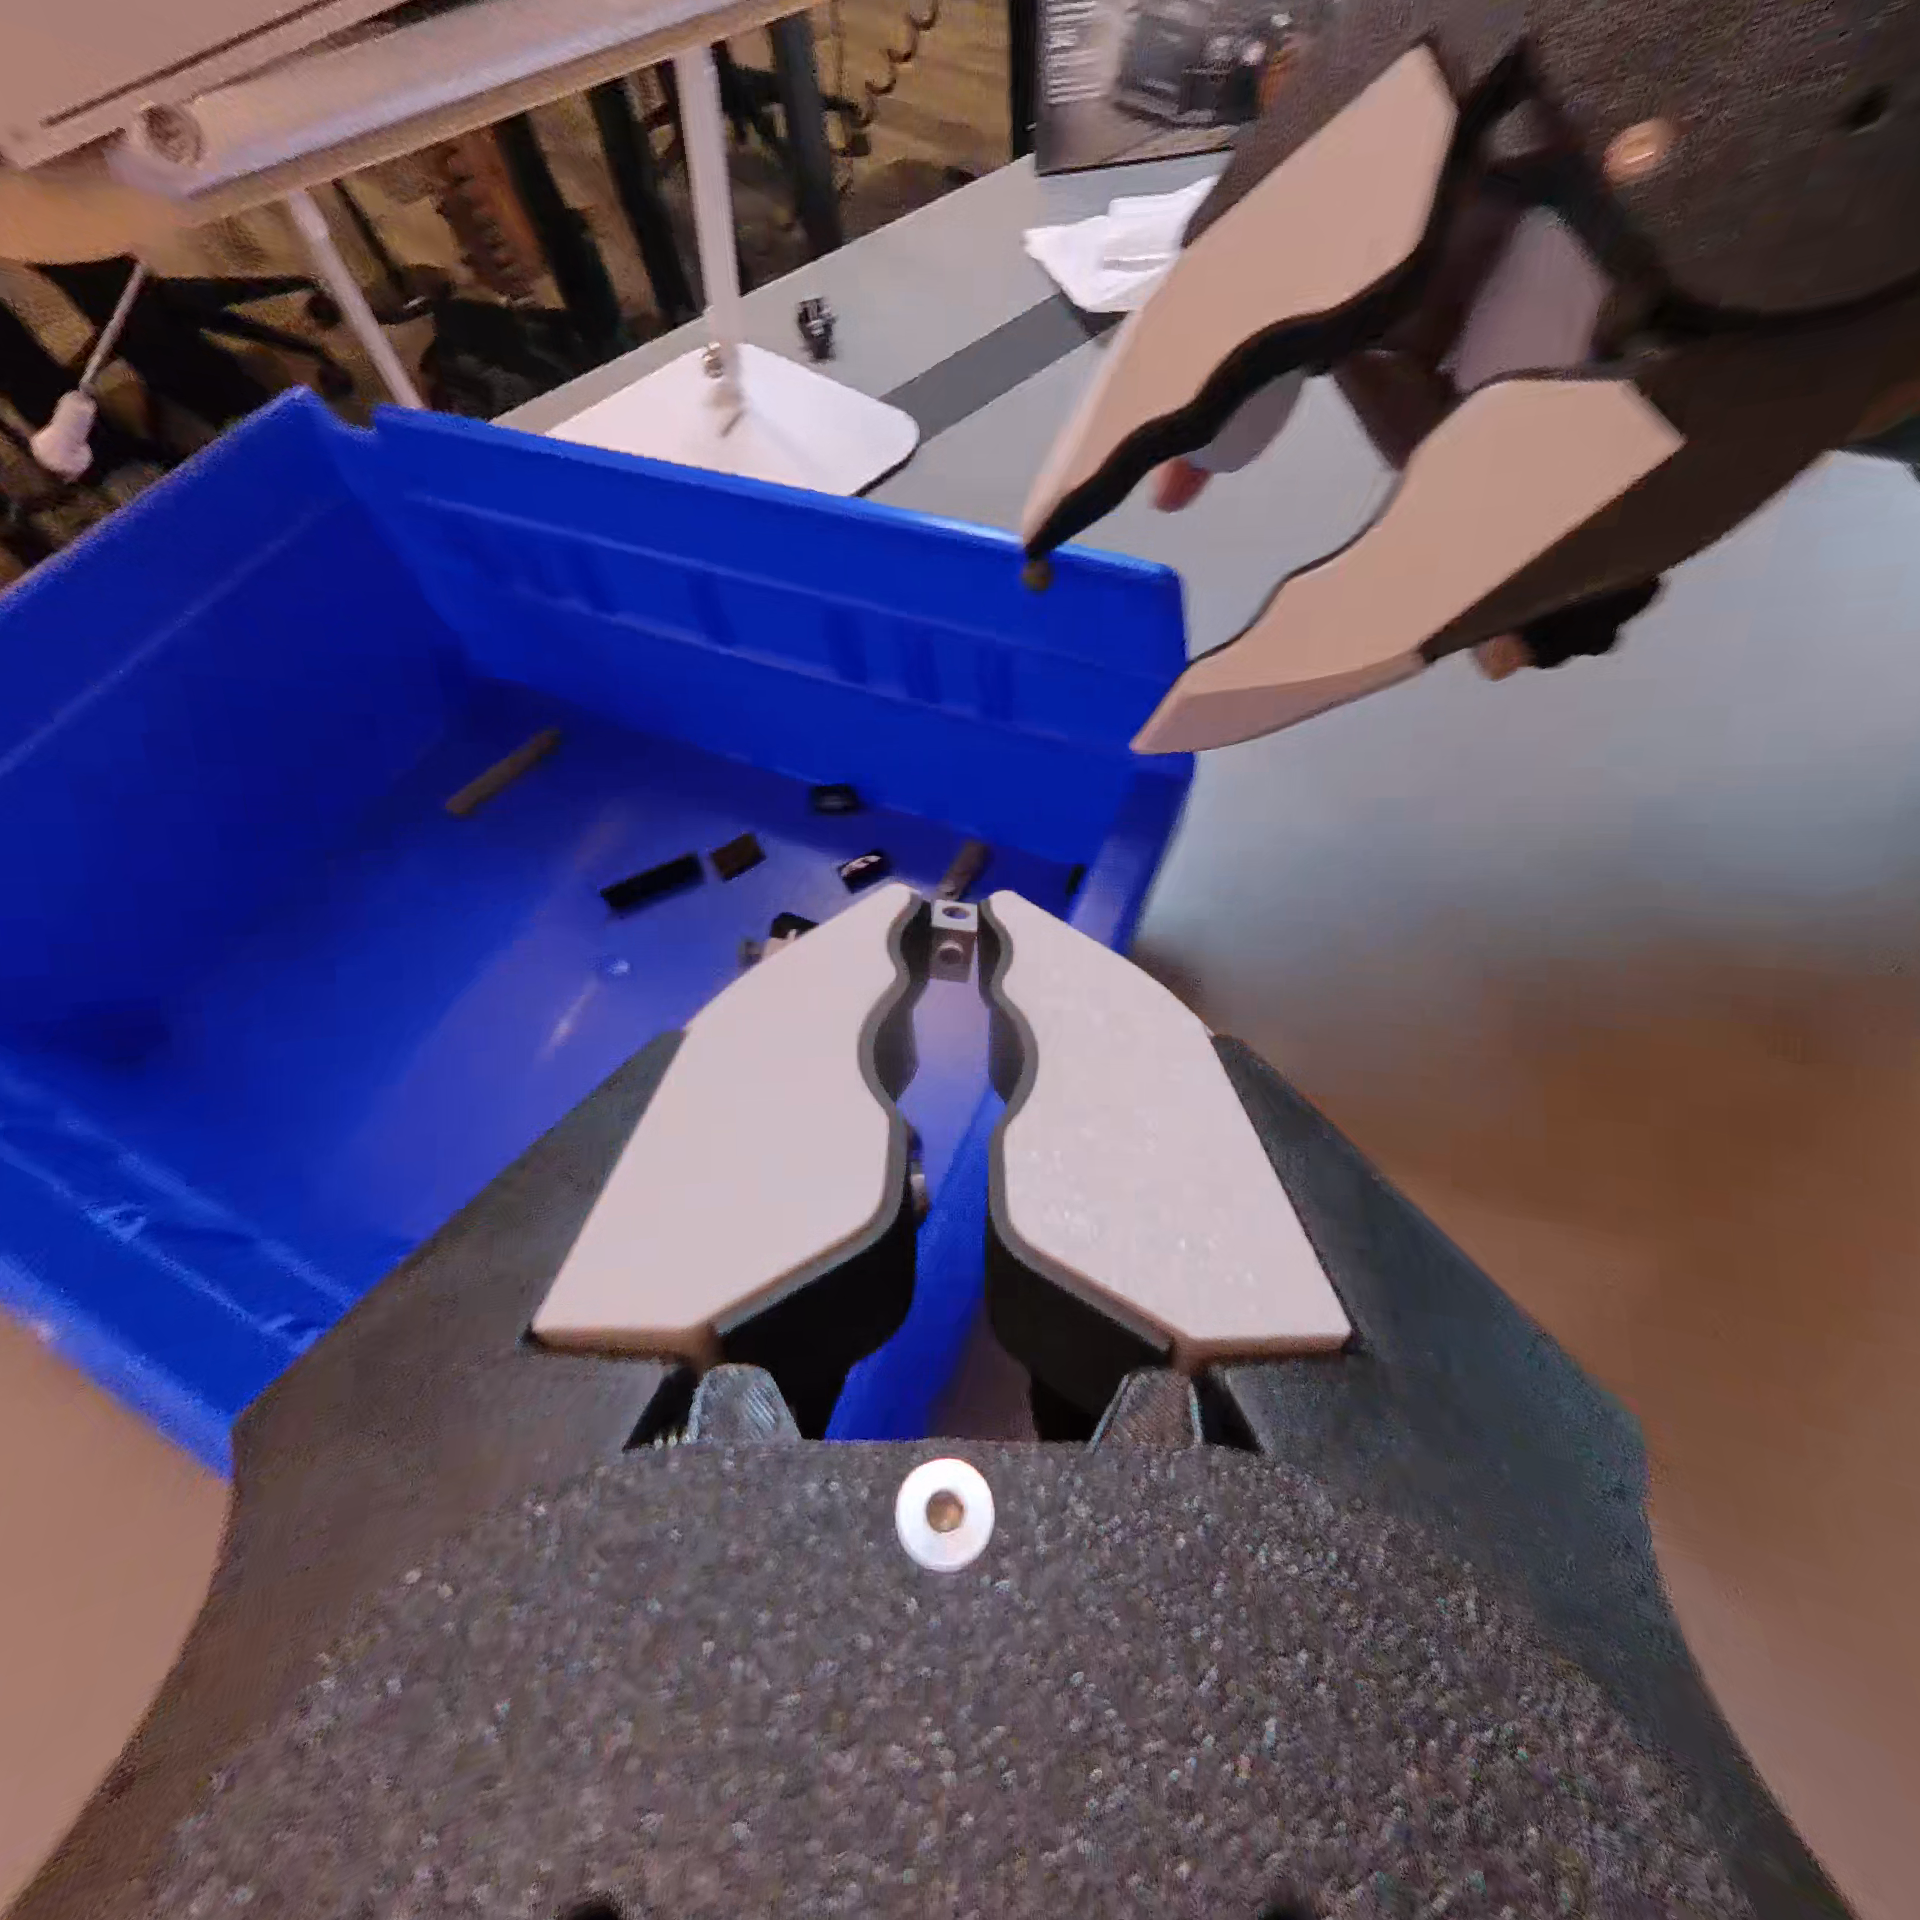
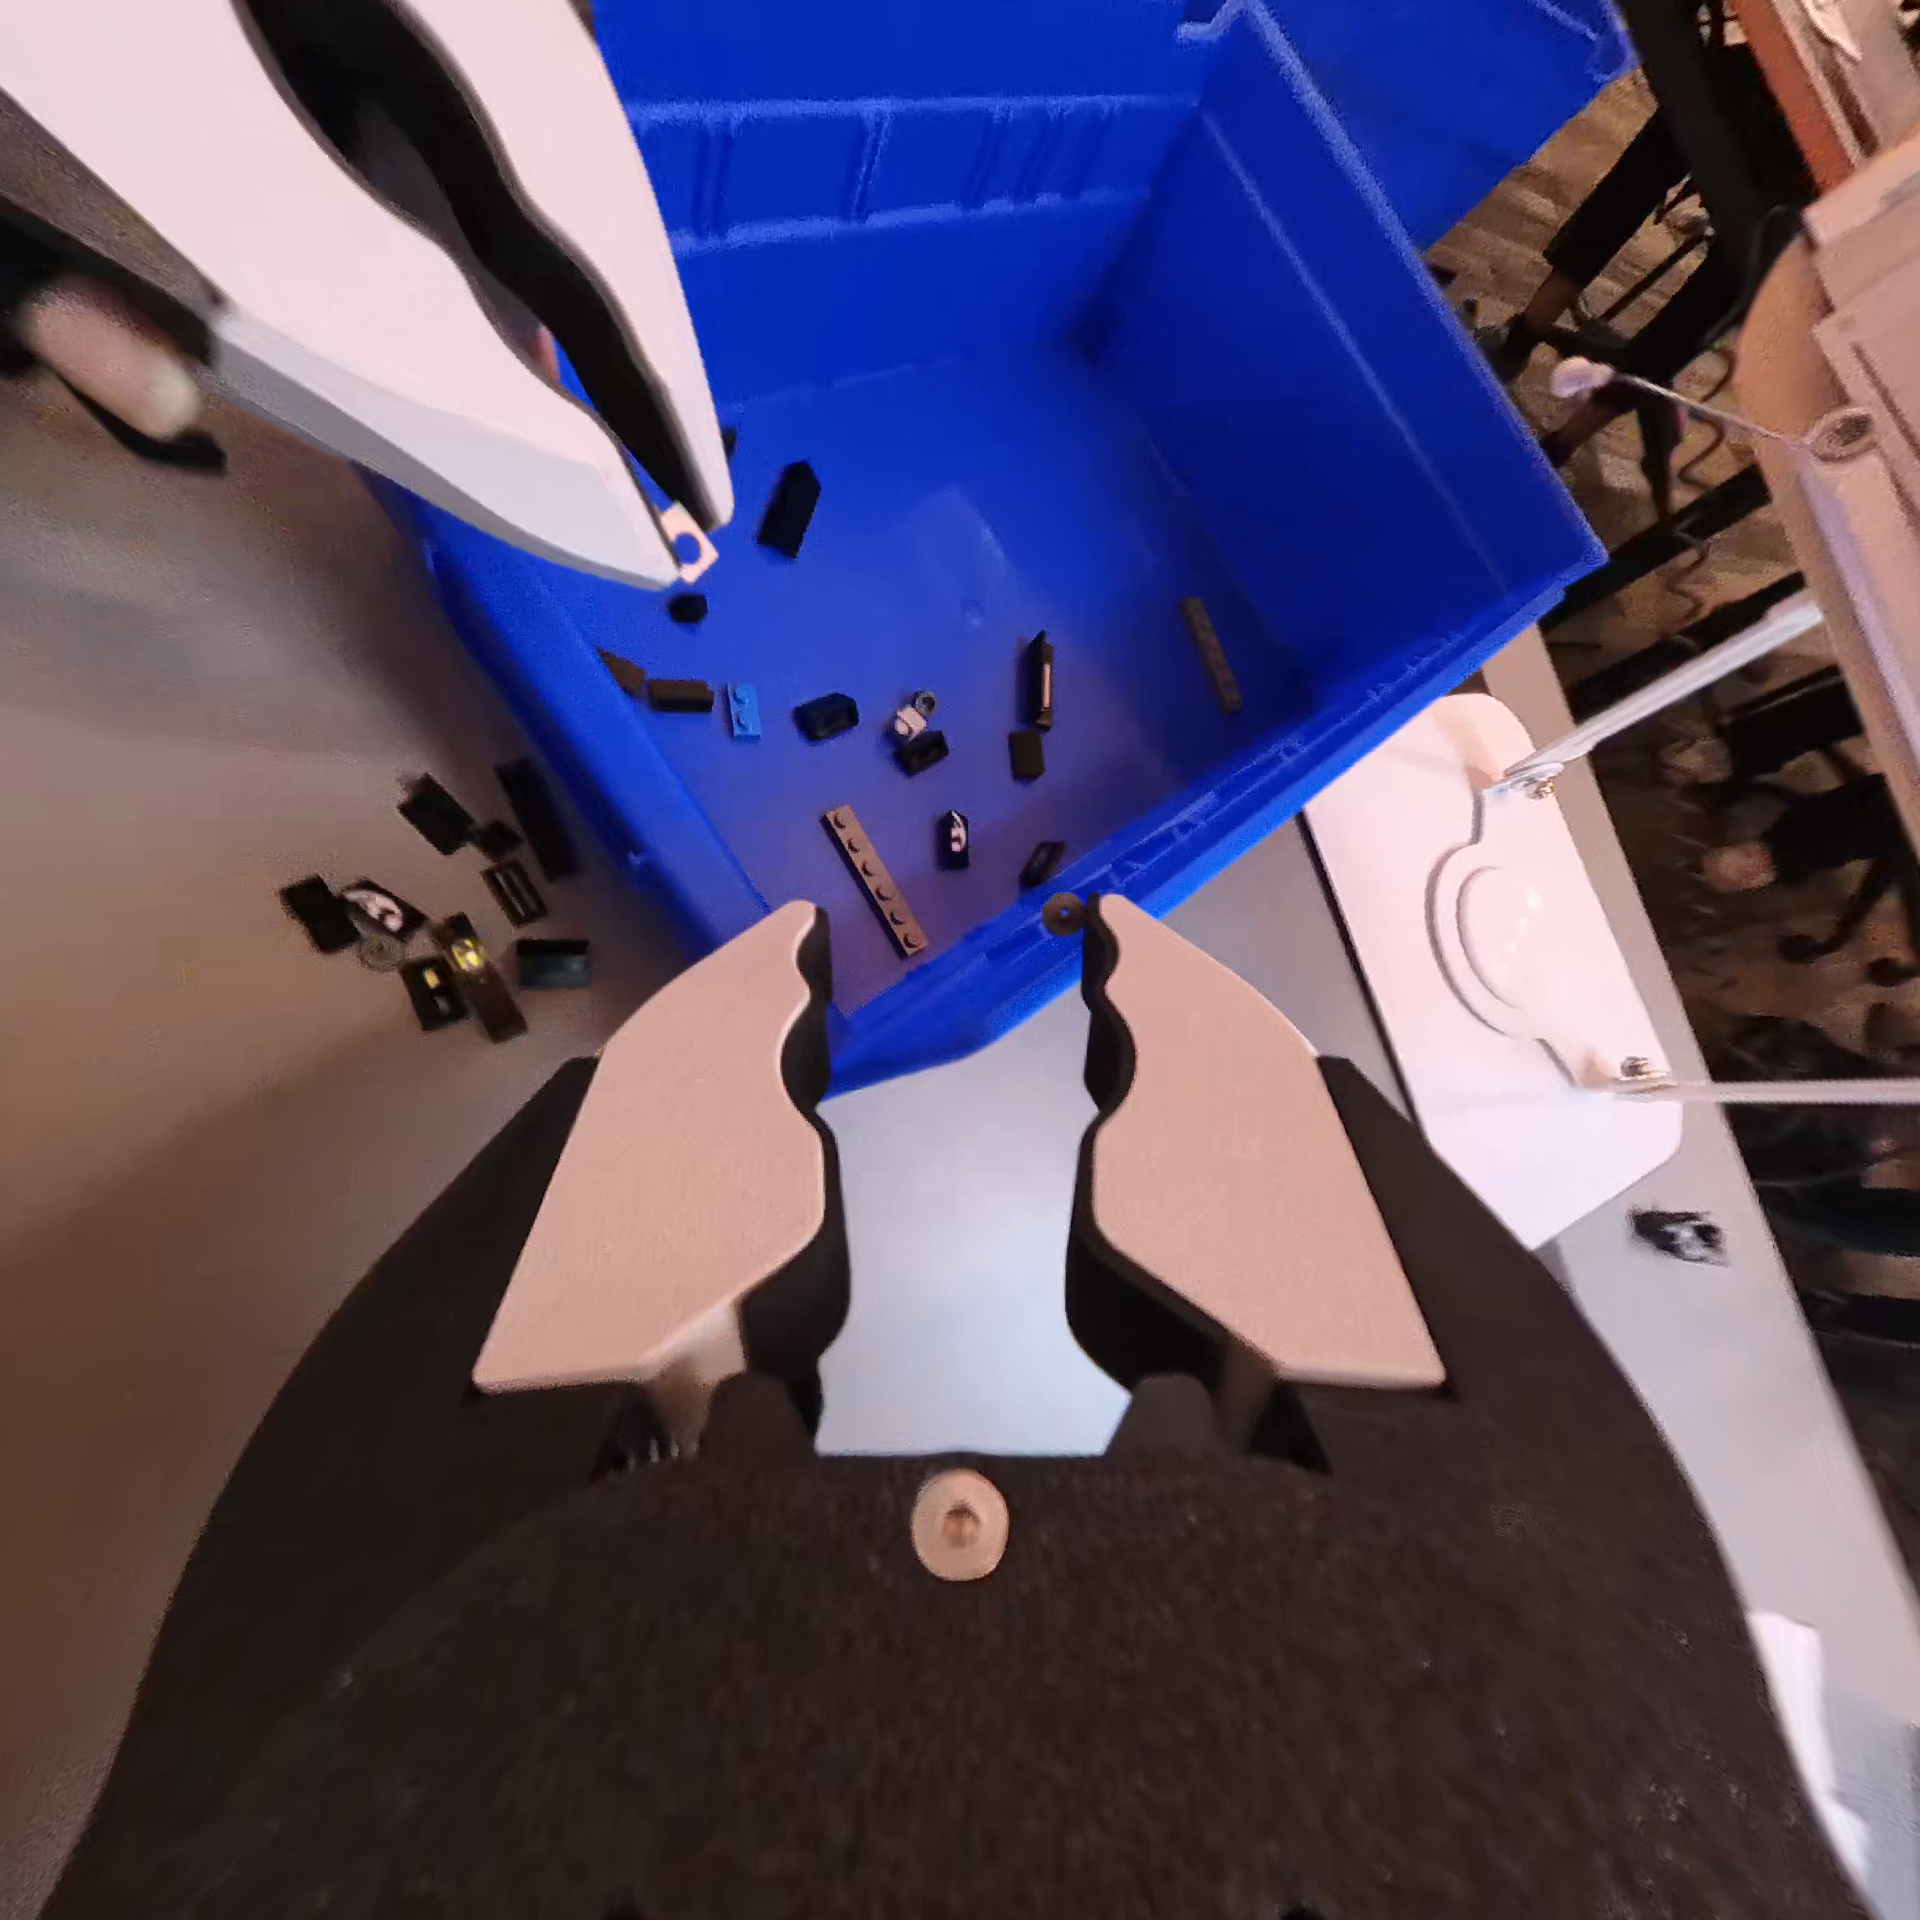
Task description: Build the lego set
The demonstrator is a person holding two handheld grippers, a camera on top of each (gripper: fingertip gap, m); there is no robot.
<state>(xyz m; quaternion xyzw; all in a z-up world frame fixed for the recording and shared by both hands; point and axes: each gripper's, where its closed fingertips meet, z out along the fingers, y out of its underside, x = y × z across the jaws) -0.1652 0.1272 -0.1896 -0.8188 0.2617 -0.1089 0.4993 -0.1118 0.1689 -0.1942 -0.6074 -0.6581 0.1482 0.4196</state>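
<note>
The left hand-held gripper has its two grey fingers nearly together, clamped at the very tips on a small light-grey brick with a round hole in its face. It holds the piece above the near right corner of the blue bin, so the brick is already lifted clear of the loose parts below.

The right hand-held gripper stands with its fingers well apart and nothing between them, hovering over the bin's rim on the far side from the left one. A tiny dark round piece shows just beside one of its fingertips, at the rim; whether it touches the finger I cannot tell. From this gripper the grey brick lies ahead and to the left, across the bin, so the next move probably turns on bringing the two tips toward each other over the bin.

The fingers are flat matt grey plates with wavy black inner edges on rough, grainy black bodies. The bin is smooth, glossy plastic with ribbed walls. On its floor lie scattered small pieces, mostly black, a long tan studded plate lying slantwise, and one small blue plate.

Farther off, on the grey tabletop beside the bin, sits a cluster of small dark pieces. A white stand base rests beyond the bin.
</note>
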